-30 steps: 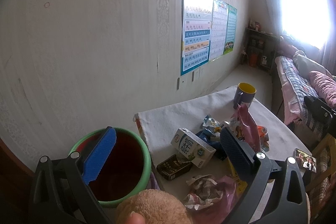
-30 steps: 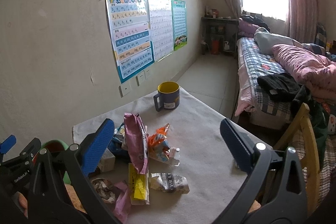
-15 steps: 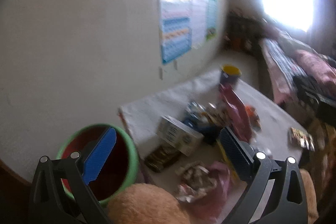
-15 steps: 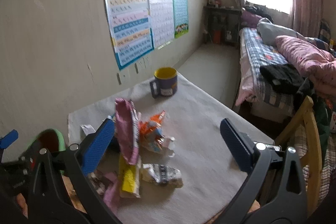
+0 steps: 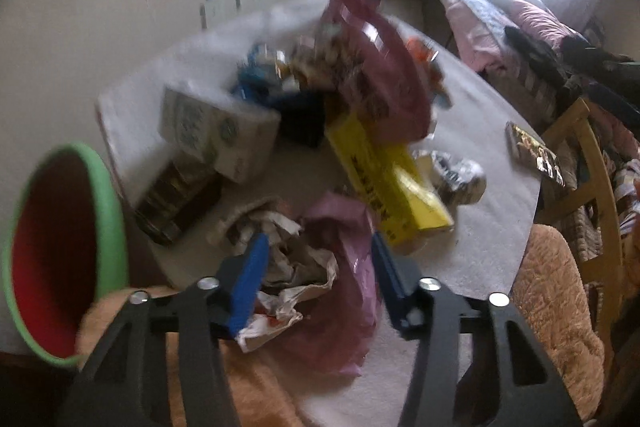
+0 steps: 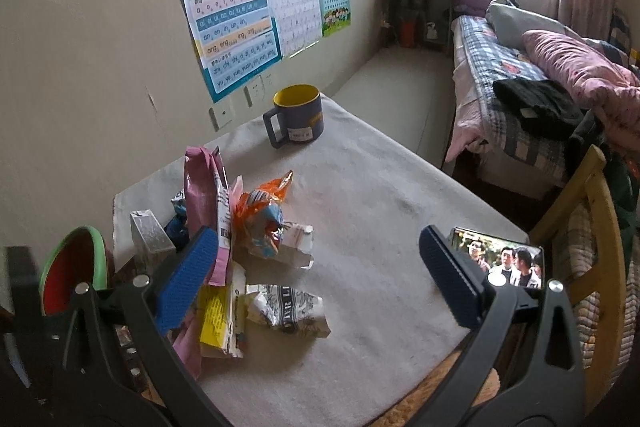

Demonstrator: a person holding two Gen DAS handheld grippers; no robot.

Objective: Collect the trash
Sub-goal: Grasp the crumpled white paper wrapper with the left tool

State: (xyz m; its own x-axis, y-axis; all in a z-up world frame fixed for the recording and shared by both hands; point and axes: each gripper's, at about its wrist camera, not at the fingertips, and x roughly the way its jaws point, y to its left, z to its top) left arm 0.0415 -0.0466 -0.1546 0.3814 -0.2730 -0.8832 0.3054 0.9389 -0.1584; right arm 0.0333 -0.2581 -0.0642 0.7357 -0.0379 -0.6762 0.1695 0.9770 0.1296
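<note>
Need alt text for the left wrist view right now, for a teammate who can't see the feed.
Blurred view: the left gripper is closing around crumpled paper and a pink bag at the table's near edge. A green-rimmed red bin stands left; more wrappers lie beyond.

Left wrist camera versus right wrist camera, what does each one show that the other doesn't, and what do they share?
Only the left wrist view shows the left gripper, its jaws closing around a crumpled paper wrapper and a pink bag, plus a dark brown box. Only the right wrist view shows the right gripper, open over the table cloth, and the whole mug. Both show the green bin, the yellow packet and the phone.
</note>
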